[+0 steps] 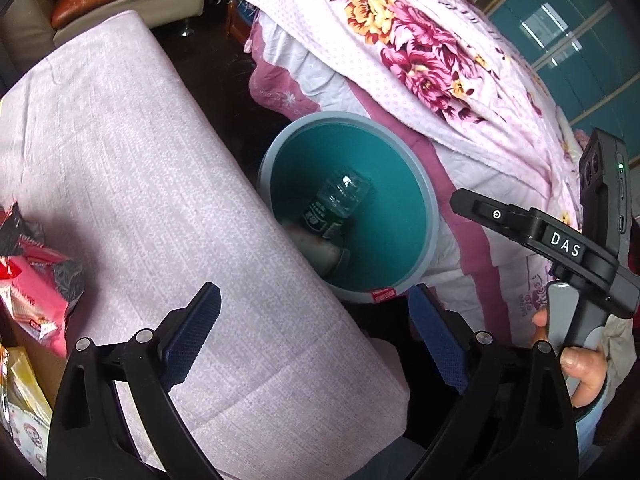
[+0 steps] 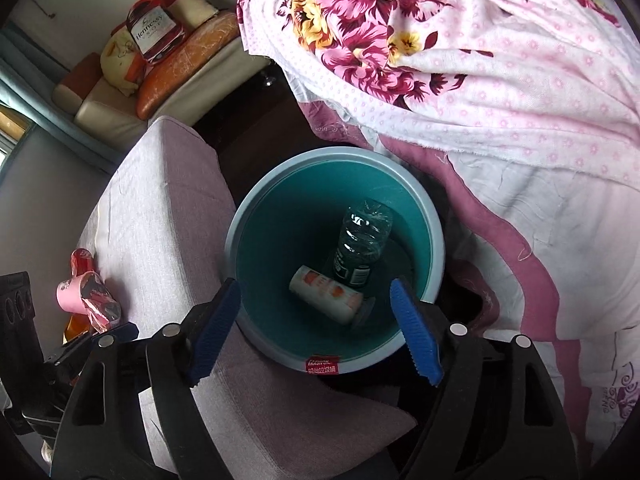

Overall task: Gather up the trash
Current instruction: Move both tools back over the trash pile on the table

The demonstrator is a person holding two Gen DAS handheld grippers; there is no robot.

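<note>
Right wrist view: right gripper (image 2: 316, 330) hangs over the teal bin (image 2: 240, 216) – fingers spread wide, empty. Bottle (image 2: 362, 236) and small carton (image 2: 326, 294) lie inside; left gripper (image 1: 316, 340) gapes empty too.

Bottle (image 2: 362, 236) and can (image 2: 326, 294) in bin (image 2: 256, 216)

floral quilt (image 2: 460, 60), lilac cushioned bench (image 1: 140, 160), sofa (image 2: 120, 108), cognac bag (image 2: 151, 32)

A round teal bin (image 2: 434, 258) with a pale rim stands upright. Inside lie a clear plastic bottle (image 2: 362, 240) and a white-and-orange printed can (image 2: 326, 294), touching. Pink wrappers (image 1: 38, 300) lie outside.
</note>
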